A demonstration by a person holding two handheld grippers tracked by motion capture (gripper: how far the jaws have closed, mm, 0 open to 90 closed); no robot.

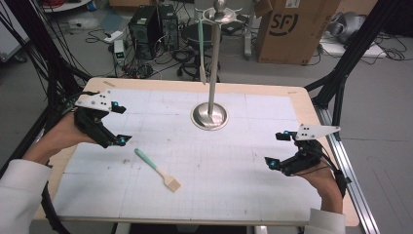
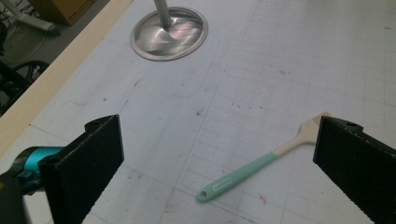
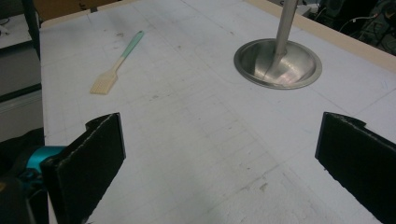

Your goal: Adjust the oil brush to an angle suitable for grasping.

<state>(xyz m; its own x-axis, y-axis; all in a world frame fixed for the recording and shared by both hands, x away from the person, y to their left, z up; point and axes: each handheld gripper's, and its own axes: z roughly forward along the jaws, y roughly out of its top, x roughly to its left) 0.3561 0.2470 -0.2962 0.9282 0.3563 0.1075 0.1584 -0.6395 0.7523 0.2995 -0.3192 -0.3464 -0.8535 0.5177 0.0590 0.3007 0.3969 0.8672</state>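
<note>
A pastry brush with a mint-green handle and a beige head lies flat on the white mat, left of centre. It shows in the left gripper view between the jaws and farther off in the right gripper view. A metal stand with a round base rises at the back centre; a second mint-handled utensil hangs from its top hooks. My left gripper hovers open at the left, just up-left of the brush handle. My right gripper is open at the right, holding nothing.
The white gridded mat covers a wooden table. Behind the table stand a cardboard box, computer cases and loose cables on the floor. Black frame legs flank both sides.
</note>
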